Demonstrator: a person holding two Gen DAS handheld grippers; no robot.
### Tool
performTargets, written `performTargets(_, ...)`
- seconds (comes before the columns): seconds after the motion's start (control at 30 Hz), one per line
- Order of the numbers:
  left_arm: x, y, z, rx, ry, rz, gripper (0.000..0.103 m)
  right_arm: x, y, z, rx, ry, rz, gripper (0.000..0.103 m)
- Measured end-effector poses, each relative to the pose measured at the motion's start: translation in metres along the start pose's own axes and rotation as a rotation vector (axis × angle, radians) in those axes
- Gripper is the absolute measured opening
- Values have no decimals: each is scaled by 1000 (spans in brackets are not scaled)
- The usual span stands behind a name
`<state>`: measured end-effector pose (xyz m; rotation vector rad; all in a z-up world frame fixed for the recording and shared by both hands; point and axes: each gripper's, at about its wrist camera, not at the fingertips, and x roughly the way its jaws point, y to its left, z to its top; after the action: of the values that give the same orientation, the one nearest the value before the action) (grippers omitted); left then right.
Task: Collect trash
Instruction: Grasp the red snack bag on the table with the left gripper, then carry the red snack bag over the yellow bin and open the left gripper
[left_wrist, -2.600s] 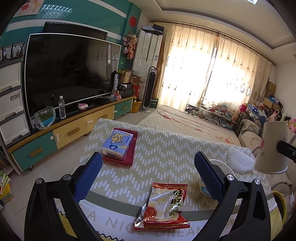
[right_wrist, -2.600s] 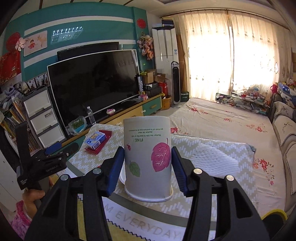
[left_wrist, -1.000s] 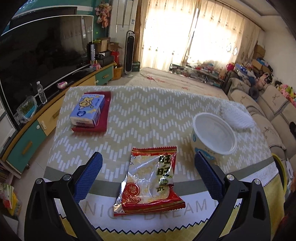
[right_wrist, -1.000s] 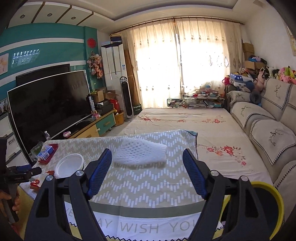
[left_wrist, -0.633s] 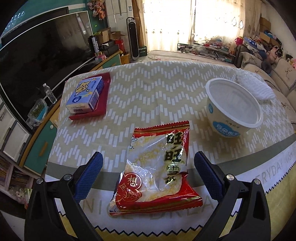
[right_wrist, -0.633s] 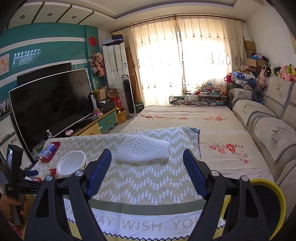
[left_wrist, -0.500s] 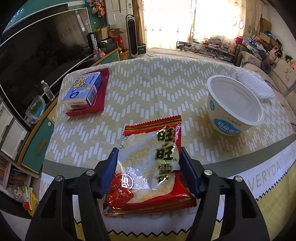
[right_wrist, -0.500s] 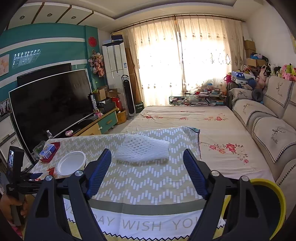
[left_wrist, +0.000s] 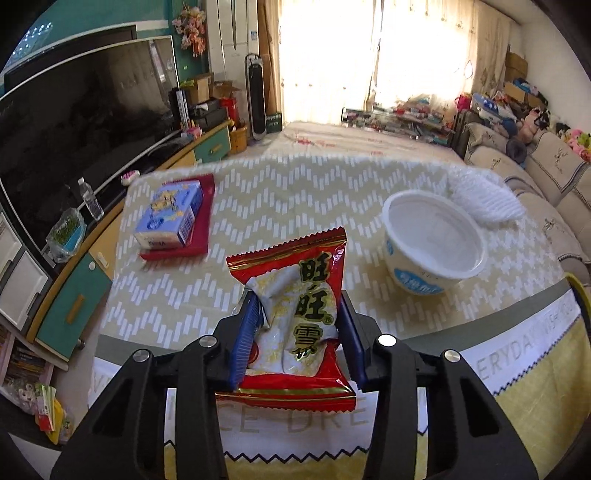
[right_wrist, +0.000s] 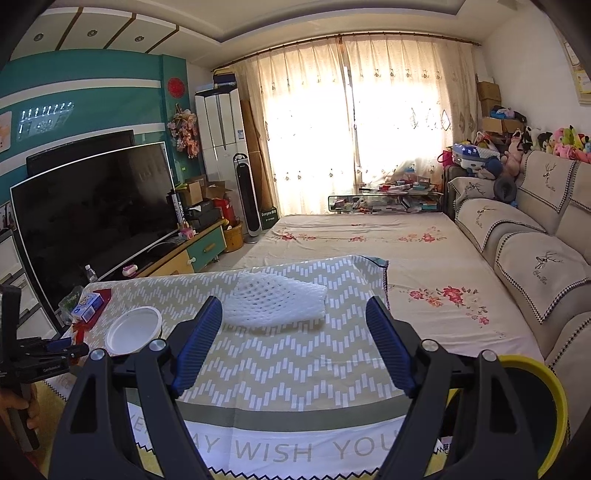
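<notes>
Left gripper (left_wrist: 297, 332) jaws closing, pinching the wrapper (left_wrist: 295, 325) at frame centre — to bin it; right gripper (right_wrist: 295, 350) spread, empty.

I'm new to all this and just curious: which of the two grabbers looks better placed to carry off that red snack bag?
The left. The left gripper is closing with the red snack bag squeezed between its blue pads. The right gripper is open with nothing between its pads, facing the white foam net across the table.

A red snack packet (left_wrist: 295, 325) with gold trim lies on the desk (left_wrist: 295, 195), whose cloth is beige with white zigzags; the bowl (left_wrist: 432, 243) is white and blue.
</notes>
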<state>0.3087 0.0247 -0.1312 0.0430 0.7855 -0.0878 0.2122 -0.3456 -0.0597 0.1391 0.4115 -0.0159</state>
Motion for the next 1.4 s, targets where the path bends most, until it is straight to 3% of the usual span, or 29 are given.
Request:
performTargets(0.17,-39,-23,8,54,-110,-21,43,-9,-10,6,12,-51,-57,76)
performTargets(0.33,-65,-63,13,125,-120,-126,43,-31,-27,15,52,-58,-74,76)
performTargets(0.53,-77,-148,16,296,-73,-266,43,-85,-64,14,88,-92,-109,78)
performTargets(0.67,-78,-226,12,421,-31,-385,43,-122,-94,10,100,-108,-163,78)
performTargets(0.9,-63,-370,-8,624,97,-585,43,-186,-158,5,161,-175,-337,79)
performTargets(1.1,-48,-466,-32,743,198,-632,44,-229,-212,-11,259,-225,-435,80)
performTargets(1.2,-34,-496,-39,765,224,-619,49,-239,-228,-18,287,-233,-459,80)
performTargets(1.33,-20,-515,-39,748,218,-596,85,-244,-235,-21,300,-235,-466,80)
performTargets(1.4,-21,-511,-35,719,197,-588,86,-242,-232,-19,296,-230,-463,80)
